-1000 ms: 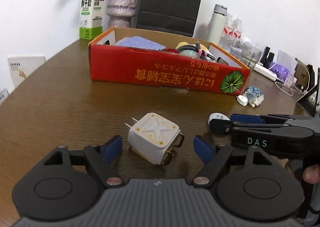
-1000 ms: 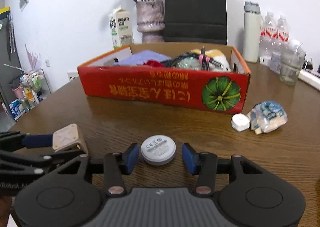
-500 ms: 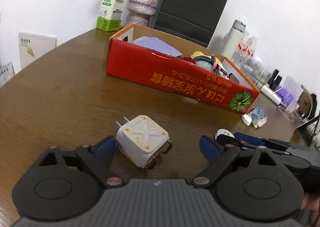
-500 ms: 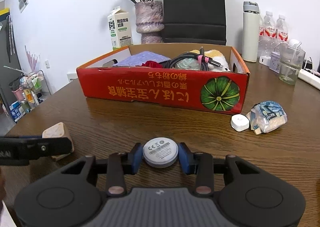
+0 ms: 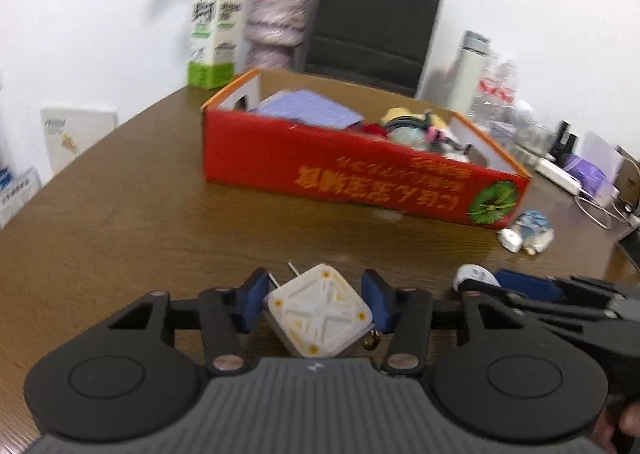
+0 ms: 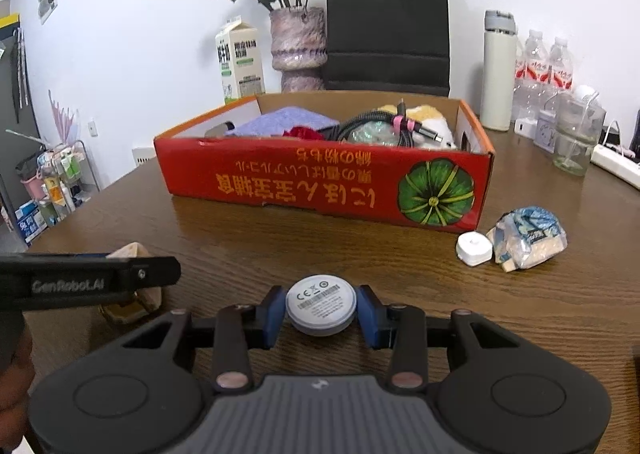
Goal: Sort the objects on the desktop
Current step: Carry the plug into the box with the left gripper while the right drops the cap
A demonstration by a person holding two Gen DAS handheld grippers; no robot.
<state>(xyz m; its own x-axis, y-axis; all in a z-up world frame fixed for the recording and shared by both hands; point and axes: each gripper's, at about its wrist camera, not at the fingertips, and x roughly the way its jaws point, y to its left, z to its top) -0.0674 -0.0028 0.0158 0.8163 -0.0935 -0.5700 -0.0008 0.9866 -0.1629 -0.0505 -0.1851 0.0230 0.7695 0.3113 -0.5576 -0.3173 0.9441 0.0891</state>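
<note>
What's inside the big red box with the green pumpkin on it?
The red cardboard box holds a folded purple cloth, something small and red, a coiled black cable and a yellow-and-white plush. Whatever lies beneath them is hidden by the box wall.

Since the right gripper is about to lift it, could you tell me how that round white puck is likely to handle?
The round white puck looks rigid and probably light. Its smooth curved rim meets the right gripper pads only narrowly, so it might pivot or slip. Dropped on edge, it could roll.

left view is motion-blurred – red box (image 5: 360,177) lettering smeared, and the left tool (image 6: 92,282) hides most of the charger (image 6: 132,294).
</note>
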